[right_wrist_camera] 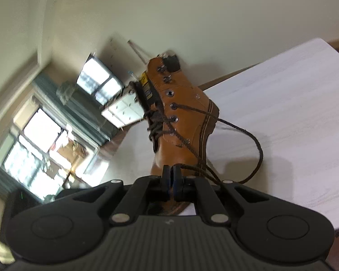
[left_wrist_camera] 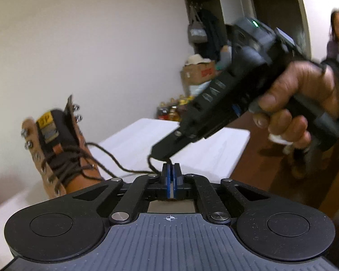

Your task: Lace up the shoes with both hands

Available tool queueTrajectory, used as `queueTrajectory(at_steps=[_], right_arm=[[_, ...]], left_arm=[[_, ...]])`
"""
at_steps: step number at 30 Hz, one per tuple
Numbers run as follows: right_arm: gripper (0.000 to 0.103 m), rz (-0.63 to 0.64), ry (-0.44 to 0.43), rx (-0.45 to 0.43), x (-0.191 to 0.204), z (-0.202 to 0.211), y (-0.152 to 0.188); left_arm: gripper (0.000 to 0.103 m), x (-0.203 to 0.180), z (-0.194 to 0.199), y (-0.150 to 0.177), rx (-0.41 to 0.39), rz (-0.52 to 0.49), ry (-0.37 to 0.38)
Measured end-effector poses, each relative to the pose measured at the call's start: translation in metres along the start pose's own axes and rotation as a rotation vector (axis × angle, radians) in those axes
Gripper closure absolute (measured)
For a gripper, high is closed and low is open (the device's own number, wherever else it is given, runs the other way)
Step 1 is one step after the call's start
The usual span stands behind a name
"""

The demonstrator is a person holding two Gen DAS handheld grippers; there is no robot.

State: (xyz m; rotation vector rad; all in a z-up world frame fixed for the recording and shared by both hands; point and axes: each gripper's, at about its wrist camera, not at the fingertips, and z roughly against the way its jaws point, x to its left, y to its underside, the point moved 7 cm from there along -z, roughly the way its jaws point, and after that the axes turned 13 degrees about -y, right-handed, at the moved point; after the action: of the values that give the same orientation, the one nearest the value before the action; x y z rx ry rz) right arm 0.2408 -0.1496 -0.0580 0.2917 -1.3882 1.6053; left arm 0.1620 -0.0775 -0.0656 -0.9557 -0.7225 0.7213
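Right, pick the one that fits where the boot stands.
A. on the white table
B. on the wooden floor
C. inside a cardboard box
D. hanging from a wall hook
A: the tan boot stands on the white table, its dark lace trailing across the tabletop.

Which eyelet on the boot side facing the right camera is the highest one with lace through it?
The second round eyelet down on the boot: the dark lace leaves it. The top eyelet and both hooks above are empty.
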Motion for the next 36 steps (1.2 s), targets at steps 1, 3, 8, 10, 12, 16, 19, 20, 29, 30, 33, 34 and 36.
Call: queueTrajectory(at_steps=[1, 3, 8, 10, 12, 16, 19, 20, 29, 30, 33, 34, 36], right_arm=[[0.078, 0.078, 0.004, 0.023, 0.005, 0.003, 0.001], [0.075, 0.228, 0.019, 0.06, 0.014, 0.002, 0.002], [0.074, 0.827, -0.019, 0.247, 0.059, -0.022, 0.028], [0.074, 0.93, -0.051, 0.27, 0.069, -0.033, 0.033], [0.071, 1.032, -0.099, 0.274, 0.08, -0.048, 0.035], [0.071, 1.063, -0.177, 0.27, 0.087, -0.067, 0.032], [0.073, 1.061, -0.213, 0.278, 0.088, -0.083, 0.029], [0.075, 1.055, -0.226, 0.278, 0.088, -0.087, 0.028], [0.1, 0.999, -0.241, 0.292, 0.087, -0.086, 0.028], [0.1, 0.994, -0.23, 0.291, 0.087, -0.084, 0.028], [0.1, 0.973, -0.125, 0.273, 0.088, -0.075, 0.024], [0.1, 0.967, -0.082, 0.264, 0.088, -0.073, 0.021], [0.1, 0.955, 0.021, 0.237, 0.085, -0.065, 0.014]], left_arm=[[0.101, 0.008, 0.003, 0.0, 0.005, 0.004, 0.02], [0.101, 0.03, 0.01, 0.002, 0.024, -0.001, 0.062], [0.101, 0.064, 0.031, 0.004, 0.049, -0.042, 0.148], [0.101, 0.075, 0.039, 0.005, 0.064, -0.057, 0.14], [0.101, 0.082, 0.041, 0.004, 0.069, -0.064, 0.131], [0.101, 0.088, 0.047, 0.006, 0.075, -0.076, 0.135], [0.101, 0.091, 0.048, 0.01, 0.086, -0.075, 0.133], [0.101, 0.091, 0.049, 0.011, 0.087, -0.072, 0.133], [0.101, 0.093, 0.046, 0.015, 0.079, -0.057, 0.15], [0.101, 0.093, 0.045, 0.015, 0.077, -0.054, 0.151], [0.101, 0.094, 0.039, 0.014, 0.076, -0.052, 0.138], [0.1, 0.097, 0.036, 0.013, 0.076, -0.039, 0.133], [0.099, 0.104, 0.033, 0.009, 0.069, -0.036, 0.11]])
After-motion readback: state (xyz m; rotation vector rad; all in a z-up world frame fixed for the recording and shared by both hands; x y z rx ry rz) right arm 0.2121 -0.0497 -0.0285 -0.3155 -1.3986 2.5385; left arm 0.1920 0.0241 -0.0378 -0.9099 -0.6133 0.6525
